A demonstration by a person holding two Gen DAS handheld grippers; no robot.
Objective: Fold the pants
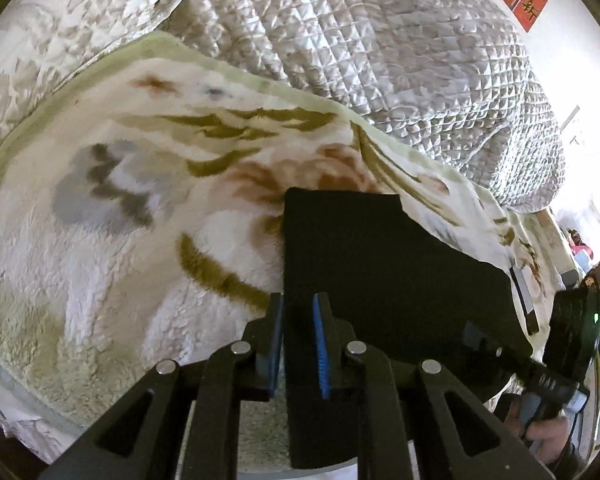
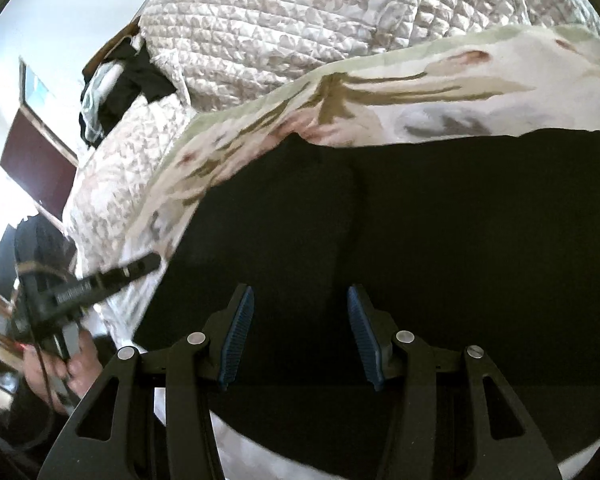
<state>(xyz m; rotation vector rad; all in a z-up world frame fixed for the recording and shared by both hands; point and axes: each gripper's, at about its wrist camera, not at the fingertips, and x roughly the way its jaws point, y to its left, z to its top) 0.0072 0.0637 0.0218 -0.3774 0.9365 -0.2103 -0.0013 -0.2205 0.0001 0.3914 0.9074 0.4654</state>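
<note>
The black pants [image 1: 380,264] lie folded flat on a fluffy floral blanket [image 1: 112,240] on the bed. My left gripper [image 1: 298,300] sits at the pants' left edge with its jaws narrowly apart, the edge of the cloth between the blue pads; I cannot tell if it is pinched. My right gripper [image 2: 300,292] hovers low over the pants [image 2: 440,240] with its jaws wide open and empty. The right gripper also shows at the pants' right side in the left wrist view [image 1: 500,352]. The left gripper shows at the left in the right wrist view [image 2: 140,266].
A quilted silver-white bedspread [image 1: 380,48] is bunched behind the blanket. Dark clothes [image 2: 120,88] lie at the bed's far corner. The person's hand [image 2: 72,364] holds the left gripper's handle. The blanket's near edge drops off the bed at the bottom.
</note>
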